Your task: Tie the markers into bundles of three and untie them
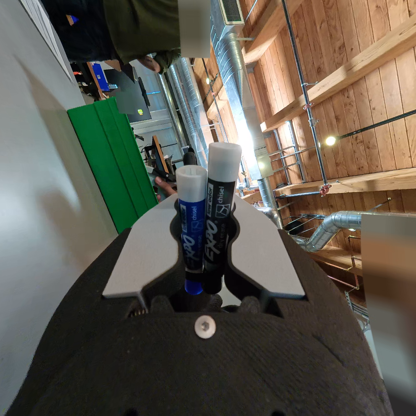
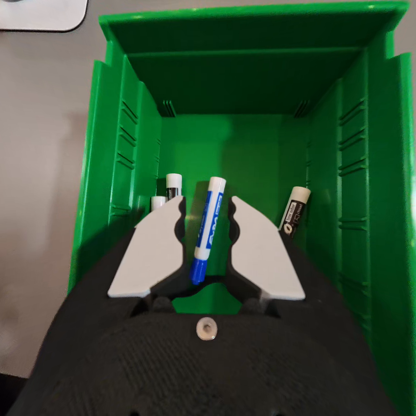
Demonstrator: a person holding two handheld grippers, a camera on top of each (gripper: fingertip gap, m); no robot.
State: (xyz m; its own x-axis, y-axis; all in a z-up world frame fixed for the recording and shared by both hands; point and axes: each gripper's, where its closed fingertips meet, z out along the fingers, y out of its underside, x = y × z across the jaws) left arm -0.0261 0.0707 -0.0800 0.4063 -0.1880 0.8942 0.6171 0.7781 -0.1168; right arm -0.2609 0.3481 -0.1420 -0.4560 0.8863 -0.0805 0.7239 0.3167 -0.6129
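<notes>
Wooden ceiling planks and silver ducts fill the left view's background. Left gripper (image 1: 203, 227) fingers pinch a blue marker (image 1: 191, 236) and black marker (image 1: 217, 227) side by side, raised, green bin (image 1: 108, 162) behind. Right gripper (image 2: 207, 227) fingers are spread around a slim blue marker (image 2: 208, 227) inside the bin (image 2: 225, 90); other markers (image 2: 293, 212) lean along its side walls on the grey desk (image 2: 45, 135).

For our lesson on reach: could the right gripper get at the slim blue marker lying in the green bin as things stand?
Probably yes. The right gripper is open and already inside the green bin, with the slim blue marker lying between its fingers. Nothing blocks it; the other markers sit off toward the bin's sides.
</notes>
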